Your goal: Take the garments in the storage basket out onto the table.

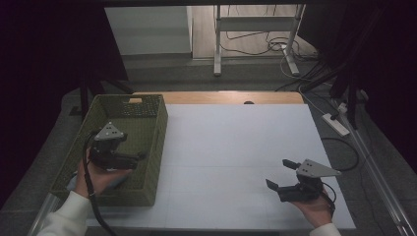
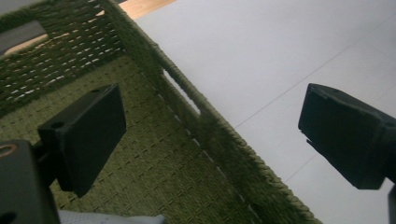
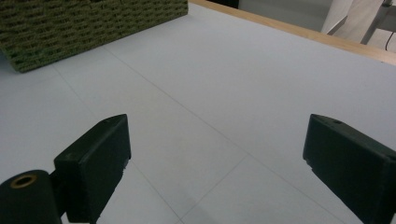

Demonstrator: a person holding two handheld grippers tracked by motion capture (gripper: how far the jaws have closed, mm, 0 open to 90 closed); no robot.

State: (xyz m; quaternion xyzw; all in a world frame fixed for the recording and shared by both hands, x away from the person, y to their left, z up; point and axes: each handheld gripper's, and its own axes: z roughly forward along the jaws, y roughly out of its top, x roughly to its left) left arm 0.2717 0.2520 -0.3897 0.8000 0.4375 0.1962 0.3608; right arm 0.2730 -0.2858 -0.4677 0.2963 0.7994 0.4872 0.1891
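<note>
A green woven basket (image 1: 156,129) stands at the table's left side. My left gripper (image 1: 141,157) hovers over the basket's near right part, held by a hand in a white sleeve. In the left gripper view this gripper (image 2: 215,135) is open. Its jaws straddle the basket's right wall (image 2: 224,144), one inside and one over the table. A pale piece of something (image 2: 107,218) lies on the basket floor; I cannot tell what it is. My right gripper (image 1: 278,174) is open and empty just above the white table at the near right. It (image 3: 222,163) points toward the basket (image 3: 93,23).
The white table sheet (image 1: 231,142) spreads between the two grippers. A wooden edge (image 1: 231,97) runs along the table's far side. Beyond it are desk legs (image 1: 217,44) and cables. A power strip (image 1: 335,124) lies on the floor at the right.
</note>
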